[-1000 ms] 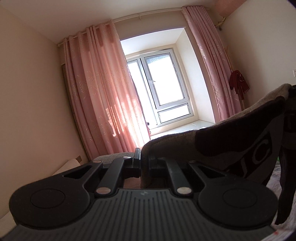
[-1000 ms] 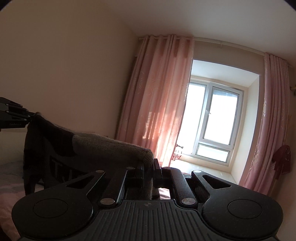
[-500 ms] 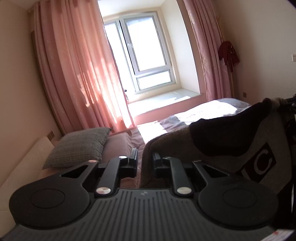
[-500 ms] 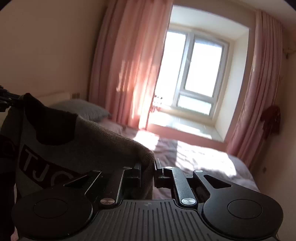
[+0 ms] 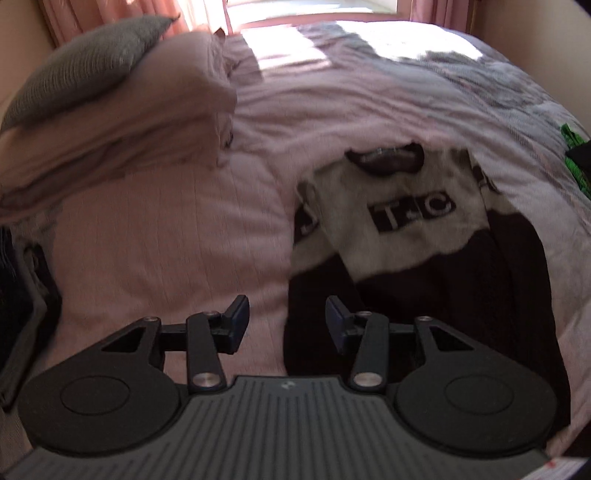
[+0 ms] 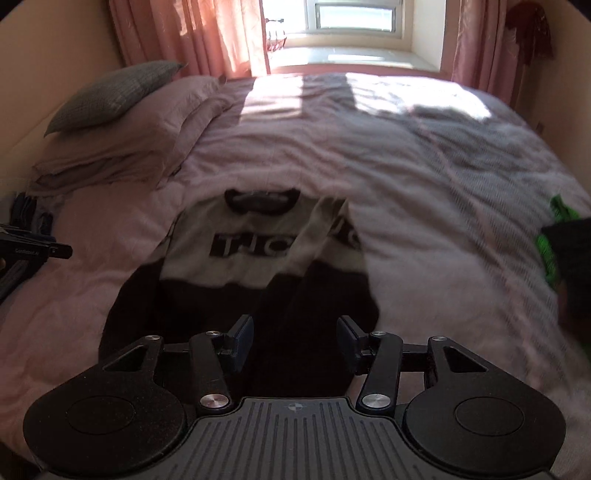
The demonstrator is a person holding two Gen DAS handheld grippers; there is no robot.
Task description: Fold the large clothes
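Grey pillow (image 6: 114,94) sat at the bed's (image 6: 424,155) far left; the left tool (image 5: 283,319) and right tool (image 6: 294,341) both gaped, holding nothing. Between them the sweater (image 6: 258,254) lay flat, sleeves folded in: soft, limp knit, probably best pinched at the hem corners. Pink curtains (image 6: 192,33) framed the window.

Daylight from the window (image 6: 356,16) at the top of the frame falls in bright, washed-out patches across the far bed (image 6: 424,147), while the foreground lies in dim shadow. Motion blur smears both views; fisheye distortion curves the edges.
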